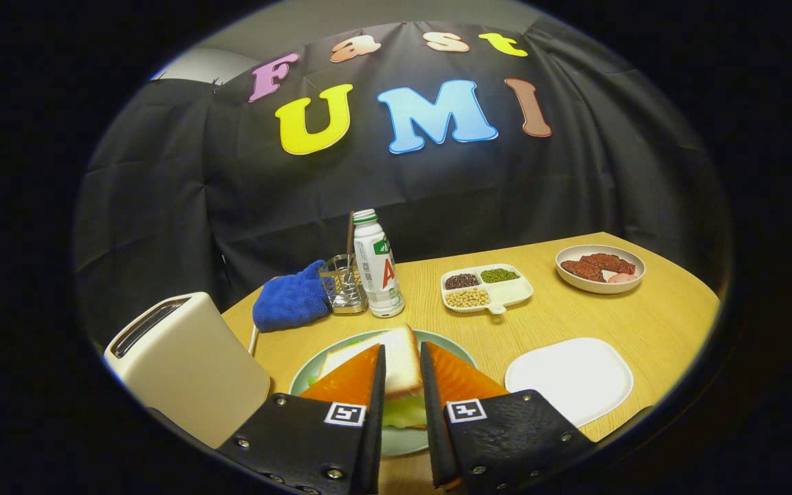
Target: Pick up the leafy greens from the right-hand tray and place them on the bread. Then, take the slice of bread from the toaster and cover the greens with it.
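The jaws stand a little apart astride a bread slice lying on the greens on a plate; whether they press it I cannot tell. So the bread already covers the greens, and this looks like the setting-down of the cover; the likely call is to let go cleanly. Rightward lies a bare white tray, leftward the toaster, its slot seemingly empty. Beyond on the worktop stands a bottle.
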A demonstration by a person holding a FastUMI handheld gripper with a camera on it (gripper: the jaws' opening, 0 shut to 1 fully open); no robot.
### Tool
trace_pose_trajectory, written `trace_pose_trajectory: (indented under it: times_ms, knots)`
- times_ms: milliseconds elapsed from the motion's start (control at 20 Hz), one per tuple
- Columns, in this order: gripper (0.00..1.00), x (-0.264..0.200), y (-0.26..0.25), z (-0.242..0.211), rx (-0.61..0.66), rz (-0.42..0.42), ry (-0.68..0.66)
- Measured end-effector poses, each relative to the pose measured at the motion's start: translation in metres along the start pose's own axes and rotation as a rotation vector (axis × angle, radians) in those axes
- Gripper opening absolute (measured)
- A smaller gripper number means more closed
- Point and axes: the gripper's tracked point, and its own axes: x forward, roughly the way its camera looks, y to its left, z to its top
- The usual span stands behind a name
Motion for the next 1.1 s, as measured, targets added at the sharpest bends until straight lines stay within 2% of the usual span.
trace_pose_trajectory:
  times_ms: [250,750,950,1100]
  knots:
    - [0.29,-0.009,-0.011,0.011,-0.013,-0.006,-0.034]
    - [0.29,-0.047,-0.075,0.038,-0.153,-0.062,-0.144]
    - [0.29,-0.064,-0.101,0.050,-0.120,-0.020,-0.185]
    - [0.32,-0.074,-0.145,0.056,-0.150,-0.082,-0.198]
